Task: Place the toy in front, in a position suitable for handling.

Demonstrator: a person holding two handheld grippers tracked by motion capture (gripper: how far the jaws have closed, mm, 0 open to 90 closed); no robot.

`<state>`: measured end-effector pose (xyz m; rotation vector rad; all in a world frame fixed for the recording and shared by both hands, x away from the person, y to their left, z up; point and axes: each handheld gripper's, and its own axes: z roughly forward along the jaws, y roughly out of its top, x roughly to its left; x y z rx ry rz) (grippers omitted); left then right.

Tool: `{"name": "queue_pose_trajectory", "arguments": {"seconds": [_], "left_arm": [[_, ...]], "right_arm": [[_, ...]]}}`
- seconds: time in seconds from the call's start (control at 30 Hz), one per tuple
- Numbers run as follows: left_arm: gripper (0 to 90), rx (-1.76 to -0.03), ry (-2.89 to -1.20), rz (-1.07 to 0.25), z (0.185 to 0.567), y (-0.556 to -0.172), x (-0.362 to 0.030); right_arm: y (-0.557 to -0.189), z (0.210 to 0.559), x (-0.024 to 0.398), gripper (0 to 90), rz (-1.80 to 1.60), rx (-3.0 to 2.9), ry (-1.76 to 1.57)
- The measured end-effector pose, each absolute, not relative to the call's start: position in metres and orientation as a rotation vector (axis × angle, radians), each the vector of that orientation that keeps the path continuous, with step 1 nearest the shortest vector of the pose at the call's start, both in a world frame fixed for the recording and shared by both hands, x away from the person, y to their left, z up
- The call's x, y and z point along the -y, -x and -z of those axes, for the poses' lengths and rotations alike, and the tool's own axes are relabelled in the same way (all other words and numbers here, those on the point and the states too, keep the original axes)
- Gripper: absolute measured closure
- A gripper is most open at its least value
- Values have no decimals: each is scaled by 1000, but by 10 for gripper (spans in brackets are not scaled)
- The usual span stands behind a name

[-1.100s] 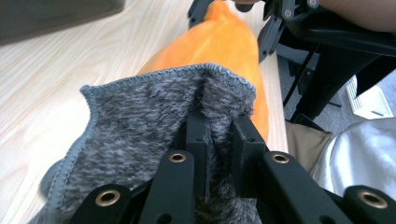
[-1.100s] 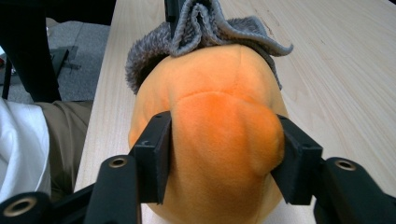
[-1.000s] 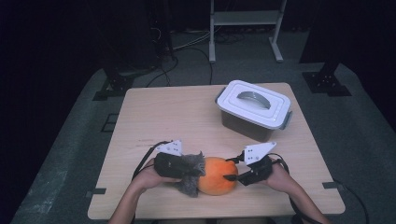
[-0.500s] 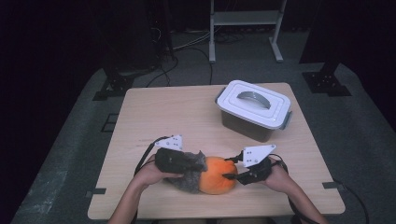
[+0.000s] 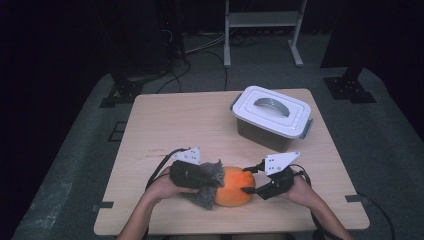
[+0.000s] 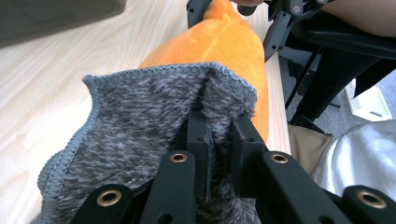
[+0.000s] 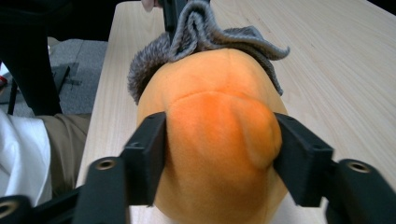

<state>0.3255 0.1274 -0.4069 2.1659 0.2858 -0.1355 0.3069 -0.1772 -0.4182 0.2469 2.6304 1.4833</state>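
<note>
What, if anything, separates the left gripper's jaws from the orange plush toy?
The grey fuzzy cloth: the left gripper is shut on a fold of it, and the cloth drapes over the orange plush toy beyond.

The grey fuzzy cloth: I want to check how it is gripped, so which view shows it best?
The left gripper view: the grey fuzzy cloth is close up, pinched between the left gripper's shut jaws. The right gripper view shows it bunched behind the orange plush. The high view shows a small grey patch.
</note>
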Motion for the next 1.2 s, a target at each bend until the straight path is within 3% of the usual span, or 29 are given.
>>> {"name": "queue_pose_trajectory", "arguments": {"seconds": [0.1, 0.27, 0.37, 0.77, 1.07, 1.2], "left_arm": [[801, -282, -2174, 148, 407, -324, -129], [801, -257, -2165, 133, 397, -323, -122], [801, -216, -2170, 115, 387, -322, -111], [801, -103, -2282, 62, 369, -318, -69], [800, -180, -2227, 106, 375, -321, -92], [799, -158, -2199, 83, 361, -322, -93]], "right_arm": [[-306, 417, 175, 333, -1470, -2637, -255], [-305, 420, 173, 480, -1457, -2633, -234], [-304, 419, 171, 516, -1451, -2612, -217], [-295, 416, 161, 530, -1374, -2581, -136], [-294, 414, 161, 557, -1361, -2571, -93], [-295, 410, 159, 566, -1360, -2552, -70]]}}
